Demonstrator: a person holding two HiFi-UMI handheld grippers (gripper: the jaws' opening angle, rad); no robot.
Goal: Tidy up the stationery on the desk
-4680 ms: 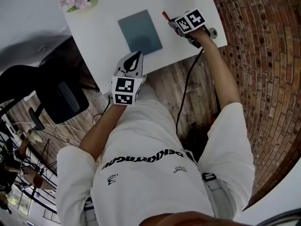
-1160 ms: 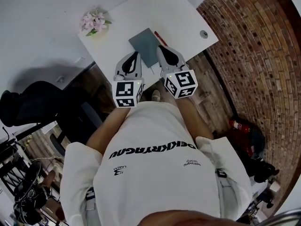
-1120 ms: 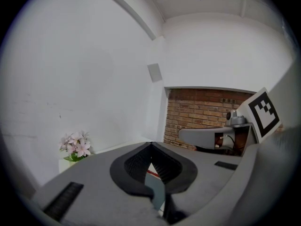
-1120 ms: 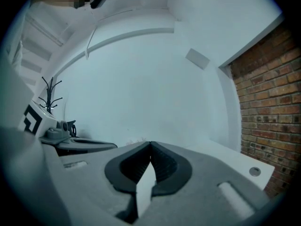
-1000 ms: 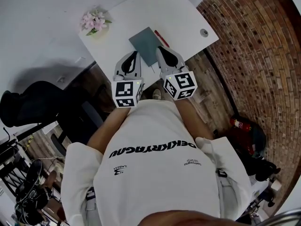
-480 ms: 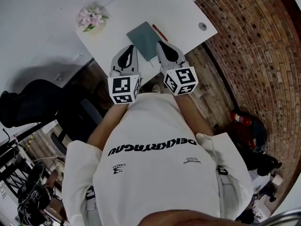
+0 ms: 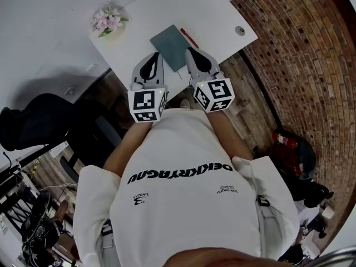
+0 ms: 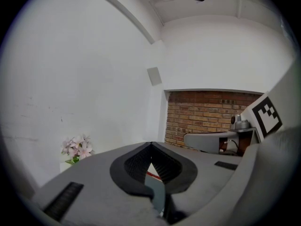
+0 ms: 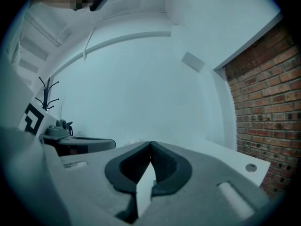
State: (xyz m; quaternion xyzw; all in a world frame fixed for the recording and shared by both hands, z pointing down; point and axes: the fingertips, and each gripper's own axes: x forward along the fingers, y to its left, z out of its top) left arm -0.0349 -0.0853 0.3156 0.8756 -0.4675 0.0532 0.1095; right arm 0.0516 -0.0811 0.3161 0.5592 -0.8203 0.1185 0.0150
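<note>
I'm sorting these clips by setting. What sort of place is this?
Probably an office or studio workroom: a white rectangular desk bearing a slate-grey notebook and red pen, a black chair, and a red-brick wall.

The table (image 7: 211,10) is white, the notebook (image 7: 170,47) on it a slate grey-blue and the pen (image 7: 189,38) red. The flowers (image 7: 105,20) are pale pink with green leaves. The left gripper (image 7: 158,54) and right gripper (image 7: 188,49) are light grey, their fingers (image 8: 134,166) lined in black, and each marker cube (image 7: 147,105) carries black-and-white squares. The brick wall (image 7: 300,65) is reddish brown with pale joints. The shirt (image 7: 183,204) is white with black lettering.
</note>
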